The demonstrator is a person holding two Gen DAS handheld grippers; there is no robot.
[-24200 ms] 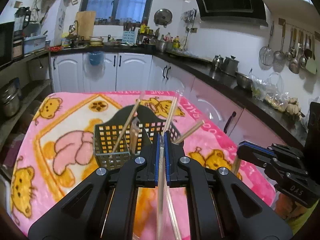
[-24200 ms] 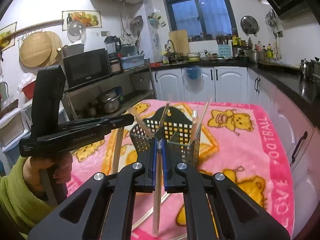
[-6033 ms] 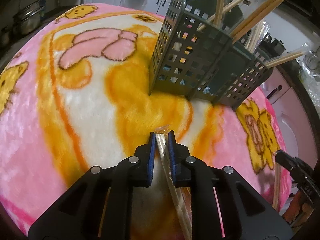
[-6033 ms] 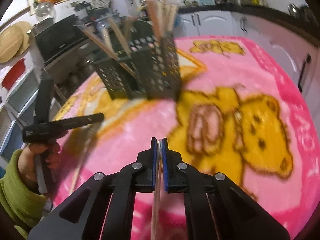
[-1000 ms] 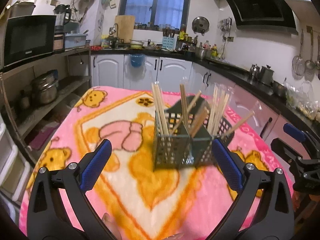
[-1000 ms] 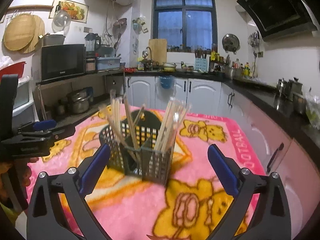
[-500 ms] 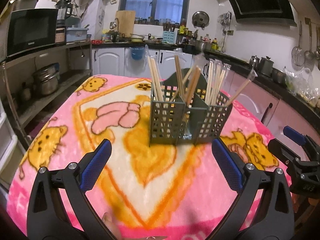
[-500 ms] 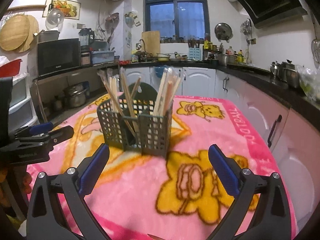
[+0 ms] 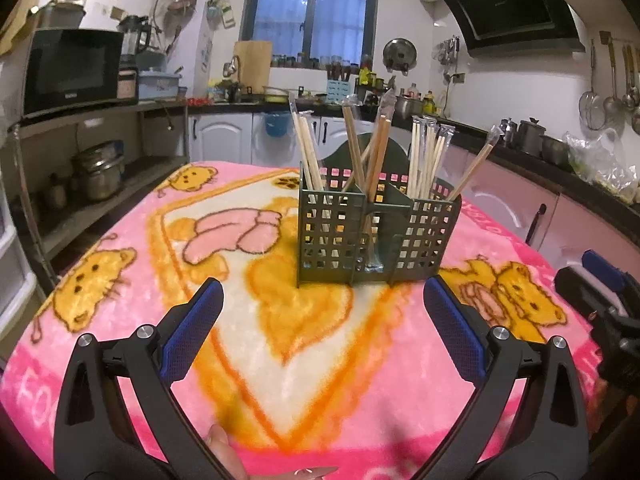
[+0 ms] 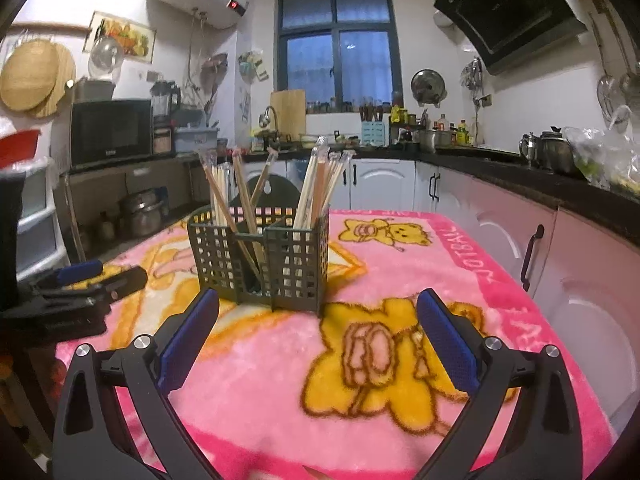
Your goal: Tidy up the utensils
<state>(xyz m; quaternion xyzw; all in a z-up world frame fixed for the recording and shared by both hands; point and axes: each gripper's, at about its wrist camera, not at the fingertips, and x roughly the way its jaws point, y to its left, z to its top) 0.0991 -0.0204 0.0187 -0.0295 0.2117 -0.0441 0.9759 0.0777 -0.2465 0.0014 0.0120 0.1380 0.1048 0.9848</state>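
Two identical black plastic tongs, left tongs and right tongs, each have angular arms with triangular cut-outs, silver screws at the joints, and textured blue pads lining the fingers.

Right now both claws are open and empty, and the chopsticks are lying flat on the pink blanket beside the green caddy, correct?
Not quite. Both views show the chopsticks standing in the green caddy, not lying on the pink blanket. The rest holds: the left claw and right claw are open and empty.
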